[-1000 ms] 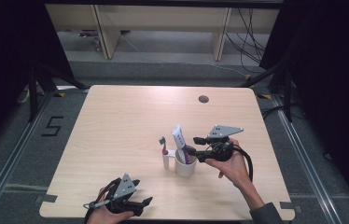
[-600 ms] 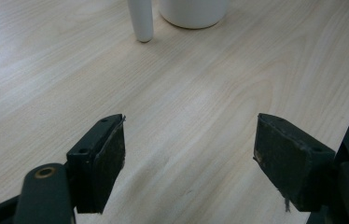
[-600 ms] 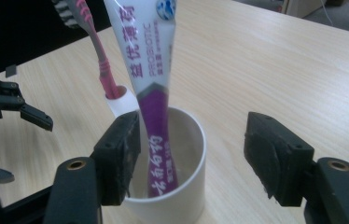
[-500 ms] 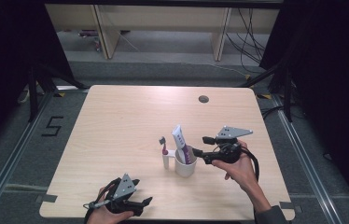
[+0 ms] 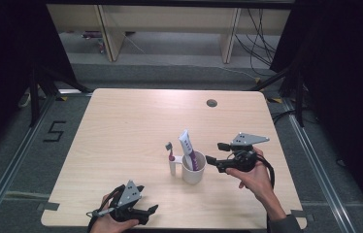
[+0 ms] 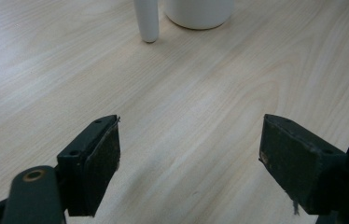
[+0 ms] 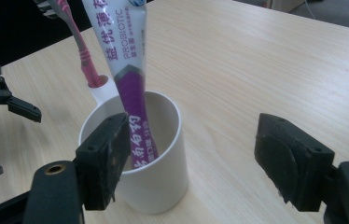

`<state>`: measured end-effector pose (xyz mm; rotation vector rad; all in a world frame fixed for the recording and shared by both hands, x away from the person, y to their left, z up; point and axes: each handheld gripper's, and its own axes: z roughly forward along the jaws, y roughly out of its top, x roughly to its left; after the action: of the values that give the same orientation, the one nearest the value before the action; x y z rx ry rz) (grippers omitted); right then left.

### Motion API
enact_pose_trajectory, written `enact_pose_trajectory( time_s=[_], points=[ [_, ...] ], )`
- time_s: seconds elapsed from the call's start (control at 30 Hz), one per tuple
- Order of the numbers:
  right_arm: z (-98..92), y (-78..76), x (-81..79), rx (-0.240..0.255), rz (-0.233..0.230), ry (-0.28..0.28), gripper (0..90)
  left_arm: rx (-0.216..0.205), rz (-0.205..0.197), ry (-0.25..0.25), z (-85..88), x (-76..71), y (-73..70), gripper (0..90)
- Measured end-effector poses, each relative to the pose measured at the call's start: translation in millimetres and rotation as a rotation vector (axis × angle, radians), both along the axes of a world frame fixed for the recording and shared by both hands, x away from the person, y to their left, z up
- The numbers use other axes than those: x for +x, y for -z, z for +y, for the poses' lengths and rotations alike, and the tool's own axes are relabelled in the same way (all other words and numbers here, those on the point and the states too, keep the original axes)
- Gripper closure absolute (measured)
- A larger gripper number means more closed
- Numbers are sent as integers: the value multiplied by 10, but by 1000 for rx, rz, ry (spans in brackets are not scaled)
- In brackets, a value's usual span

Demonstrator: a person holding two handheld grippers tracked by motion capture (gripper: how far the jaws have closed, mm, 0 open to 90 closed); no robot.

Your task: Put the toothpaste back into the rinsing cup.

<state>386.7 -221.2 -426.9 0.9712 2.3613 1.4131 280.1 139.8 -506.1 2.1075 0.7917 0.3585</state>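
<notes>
We've got the left gripper (image 5: 146, 209) at the near table (image 5: 121, 126) edge, jaws wide, nothing between them. The right gripper (image 5: 216, 154) has just been opening, nothing gripped, beside the cup (image 5: 192, 171). The tube (image 5: 188, 148) stands in the cup; the toothbrush (image 5: 170, 151) sits in its side holder.

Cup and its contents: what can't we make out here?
- Toothpaste tube: lower end hidden inside the white cup; top cut off by the right gripper view's edge.
- Toothbrush: bristles too small in the high view.
- Cup body cut off at the top of the left gripper view.
</notes>
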Motion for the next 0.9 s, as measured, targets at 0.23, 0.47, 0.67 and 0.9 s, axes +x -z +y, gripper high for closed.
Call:
enact_pose_trajectory(
  time_s=[0.23,0.47,0.67,0.9],
  points=[
    [-73,4,-19,2,-8,11,266,4,-1,-9,6,5,-1,193],
    [-142,39,-86,16,25,31,250,-8,-2,-8,6,9,-6,190],
    [-233,88,-136,1,17,46,230,-3,-1,-8,-4,9,-19,190],
    [-281,155,-195,-15,44,53,214,-7,-3,-12,1,12,-14,190]
  ],
)
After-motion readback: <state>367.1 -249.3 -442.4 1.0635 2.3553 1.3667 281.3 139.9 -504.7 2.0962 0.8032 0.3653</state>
